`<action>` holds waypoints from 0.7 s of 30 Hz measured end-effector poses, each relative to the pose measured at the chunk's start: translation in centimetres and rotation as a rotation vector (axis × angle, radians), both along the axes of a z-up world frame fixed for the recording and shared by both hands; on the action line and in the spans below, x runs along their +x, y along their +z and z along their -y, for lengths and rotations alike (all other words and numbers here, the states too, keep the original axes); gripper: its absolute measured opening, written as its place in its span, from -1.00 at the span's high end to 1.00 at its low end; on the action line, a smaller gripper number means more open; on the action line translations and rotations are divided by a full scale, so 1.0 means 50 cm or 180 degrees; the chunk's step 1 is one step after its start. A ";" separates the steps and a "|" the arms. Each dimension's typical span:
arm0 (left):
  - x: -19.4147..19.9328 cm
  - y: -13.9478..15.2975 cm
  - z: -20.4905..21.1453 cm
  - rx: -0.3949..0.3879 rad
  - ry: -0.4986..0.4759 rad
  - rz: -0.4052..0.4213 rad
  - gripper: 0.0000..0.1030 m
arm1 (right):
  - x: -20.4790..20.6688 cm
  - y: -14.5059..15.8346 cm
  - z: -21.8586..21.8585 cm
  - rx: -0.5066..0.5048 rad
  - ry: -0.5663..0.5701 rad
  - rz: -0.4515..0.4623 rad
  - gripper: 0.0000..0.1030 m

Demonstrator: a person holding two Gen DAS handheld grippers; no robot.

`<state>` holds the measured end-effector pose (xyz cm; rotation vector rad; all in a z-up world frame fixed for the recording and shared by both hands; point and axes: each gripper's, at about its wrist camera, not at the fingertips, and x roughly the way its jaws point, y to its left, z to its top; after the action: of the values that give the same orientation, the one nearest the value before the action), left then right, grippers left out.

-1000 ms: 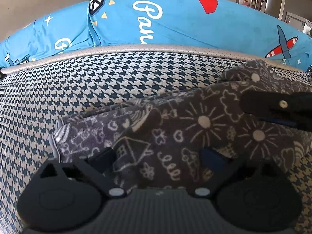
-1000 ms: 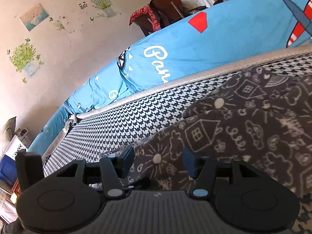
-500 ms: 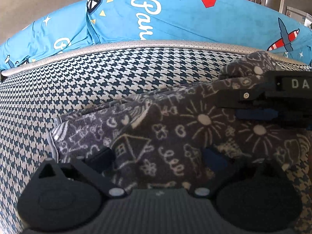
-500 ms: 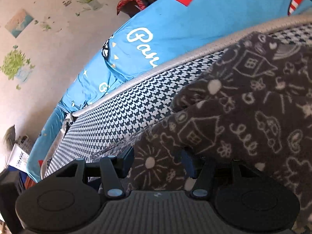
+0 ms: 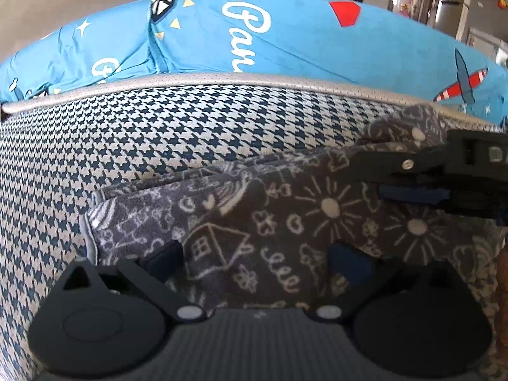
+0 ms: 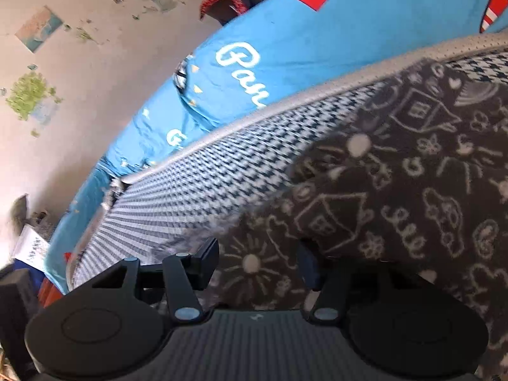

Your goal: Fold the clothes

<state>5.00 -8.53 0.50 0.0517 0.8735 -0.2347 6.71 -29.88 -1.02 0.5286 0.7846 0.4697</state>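
The garment (image 5: 270,222) lies on the cushion (image 5: 158,146), toward its right side; the bedding (image 5: 285,38) runs along behind the cushion's far edge.

The left gripper (image 5: 257,258) fills the bottom of its own view, pointing steeply down. Its two dark fingers (image 5: 165,257) stand wide apart at lower left and lower right of centre, and grey patterned cloth (image 5: 254,222) bulges up between them; whether the pads press on it cannot be told.

The right gripper (image 6: 258,260) sits at the bottom of its own view, tilted down less steeply and rolled, so the scene slants. Its fingers (image 6: 206,262) are about half spread, with the same cloth lying between them.

In the left view the right gripper (image 5: 412,187) reaches in from the right edge, seen side-on above the cloth.
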 end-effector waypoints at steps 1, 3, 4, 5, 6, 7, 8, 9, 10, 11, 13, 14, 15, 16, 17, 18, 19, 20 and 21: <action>0.001 0.001 -0.002 -0.0001 0.0014 0.0004 -1.00 | -0.002 0.005 0.000 0.0046 0.0021 0.0042 -0.06; 0.000 0.001 -0.002 0.0015 0.0026 0.0005 -1.00 | -0.002 0.013 -0.002 0.0101 0.0038 0.0108 -0.06; 0.000 0.001 -0.002 0.0021 0.0026 0.0001 -1.00 | 0.000 0.014 -0.003 0.0128 0.0036 0.0109 -0.06; 0.000 0.000 -0.002 0.0027 0.0027 -0.0003 -1.00 | 0.003 0.014 -0.005 0.0155 0.0032 0.0106 -0.06; 0.000 0.000 -0.003 0.0028 0.0028 -0.0004 -1.00 | 0.008 0.011 -0.007 0.0185 0.0020 0.0082 -0.06; -0.001 0.000 -0.003 0.0028 0.0028 -0.0003 -1.00 | 0.013 0.008 -0.008 0.0215 0.0009 0.0058 -0.06; -0.002 0.001 -0.003 0.0028 0.0028 -0.0003 -1.00 | 0.018 0.005 -0.010 0.0244 -0.0003 0.0036 -0.06; -0.003 0.001 -0.003 0.0028 0.0028 -0.0003 -1.00 | 0.023 0.002 -0.012 0.0267 -0.0015 0.0021 -0.06; -0.004 0.001 -0.003 0.0028 0.0028 -0.0002 -1.00 | 0.029 -0.002 -0.014 0.0289 -0.0027 0.0007 -0.06; -0.005 0.002 -0.004 0.0028 0.0029 -0.0002 -1.00 | 0.034 -0.005 -0.015 0.0312 -0.0039 -0.0008 -0.06; -0.004 0.000 -0.004 0.0036 0.0031 -0.0011 -1.00 | 0.047 -0.014 -0.017 0.0349 -0.0082 -0.0039 -0.06; -0.003 -0.001 -0.005 0.0039 0.0035 -0.0018 -1.00 | 0.053 -0.018 -0.017 0.0364 -0.0110 -0.0056 -0.06; -0.003 -0.002 -0.005 0.0037 0.0040 -0.0028 -1.00 | 0.060 -0.023 -0.017 0.0380 -0.0137 -0.0073 -0.06; -0.003 -0.003 -0.006 0.0032 0.0044 -0.0039 -1.00 | 0.066 -0.028 -0.016 0.0395 -0.0158 -0.0095 -0.05; -0.003 -0.004 -0.007 0.0027 0.0048 -0.0051 -1.00 | 0.072 -0.033 -0.016 0.0401 -0.0182 -0.0122 -0.05; -0.004 -0.004 -0.007 0.0030 0.0050 -0.0056 -1.00 | 0.078 -0.037 -0.017 0.0403 -0.0205 -0.0147 -0.03; -0.005 -0.004 -0.007 0.0036 0.0051 -0.0059 -1.00 | 0.082 -0.039 -0.018 0.0382 -0.0220 -0.0164 -0.01; -0.007 -0.005 -0.006 0.0045 0.0048 -0.0056 -1.00 | 0.086 -0.041 -0.020 0.0356 -0.0234 -0.0173 0.00; -0.008 -0.005 -0.005 0.0056 0.0045 -0.0052 -1.00 | 0.089 -0.042 -0.021 0.0330 -0.0249 -0.0182 0.02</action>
<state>4.59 -8.28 0.23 0.0600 0.8919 -0.2146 11.16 -28.84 -3.14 0.6691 0.7942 0.4261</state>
